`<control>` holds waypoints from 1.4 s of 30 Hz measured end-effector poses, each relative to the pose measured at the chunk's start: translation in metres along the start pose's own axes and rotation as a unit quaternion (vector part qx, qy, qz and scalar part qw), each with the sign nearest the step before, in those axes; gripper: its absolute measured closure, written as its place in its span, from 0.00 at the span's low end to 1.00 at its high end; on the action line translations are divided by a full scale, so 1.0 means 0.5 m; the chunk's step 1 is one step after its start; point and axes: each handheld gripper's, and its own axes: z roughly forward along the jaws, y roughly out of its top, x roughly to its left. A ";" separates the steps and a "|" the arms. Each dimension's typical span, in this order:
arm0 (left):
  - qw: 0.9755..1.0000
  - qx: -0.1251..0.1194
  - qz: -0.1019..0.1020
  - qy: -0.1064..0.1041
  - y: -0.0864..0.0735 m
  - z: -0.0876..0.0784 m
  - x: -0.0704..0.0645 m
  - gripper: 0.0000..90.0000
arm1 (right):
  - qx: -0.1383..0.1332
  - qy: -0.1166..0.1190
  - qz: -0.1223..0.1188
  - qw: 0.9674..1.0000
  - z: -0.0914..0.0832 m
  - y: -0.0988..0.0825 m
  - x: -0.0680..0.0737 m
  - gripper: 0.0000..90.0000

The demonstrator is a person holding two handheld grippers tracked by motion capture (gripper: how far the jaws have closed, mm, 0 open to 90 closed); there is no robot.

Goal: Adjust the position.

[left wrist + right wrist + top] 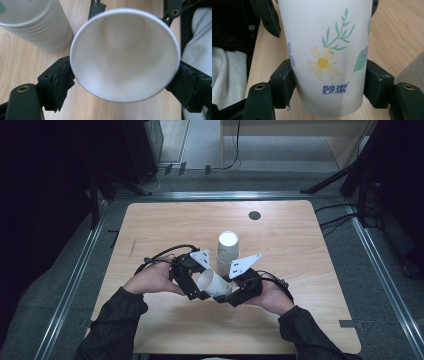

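Observation:
A white paper cup [214, 284] with a flower print lies on its side just above the wooden table [165, 225], between my two grippers. My right gripper [226, 295] is shut on it near the base; in the right gripper view both pads [284, 82] press the printed wall [324, 50]. The cup's open mouth [125, 62] faces my left gripper [202, 287]. In the left gripper view its jaws stand wide, and its pads [62, 80] flank the rim without denting it.
An upside-down stack of paper cups [227, 247] stands just behind the grippers and shows at the upper left of the left gripper view [35, 22]. A small dark round disc [254, 215] sits near the table's far edge. Dark floor and cables surround the table.

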 end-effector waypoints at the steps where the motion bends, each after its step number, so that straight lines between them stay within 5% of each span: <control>1: 1.000 -0.006 -0.004 0.001 -0.004 -0.002 0.002 0.15 | -0.004 0.000 0.001 1.000 -0.003 0.000 -0.001 0.37; 11: 0.998 -0.059 -0.031 -0.005 -0.041 -0.010 0.005 0.14 | -0.023 0.004 0.010 1.000 -0.024 0.003 -0.007 0.37; 21: 0.990 -0.131 -0.059 -0.009 -0.063 -0.007 0.000 0.14 | -0.034 0.019 0.013 0.999 -0.022 0.008 -0.009 0.37; 23: 0.986 -0.150 -0.065 -0.017 -0.064 -0.005 0.001 0.15 | -0.036 0.020 0.014 0.999 -0.021 0.008 -0.009 0.37; 37: 0.977 -0.192 -0.084 -0.037 -0.059 0.009 0.004 0.21 | -0.041 0.026 0.021 0.999 -0.014 0.008 -0.011 0.37; 42: 0.977 -0.191 -0.085 -0.037 -0.059 0.007 0.005 0.25 | -0.044 0.030 0.027 0.998 -0.015 0.008 -0.013 0.37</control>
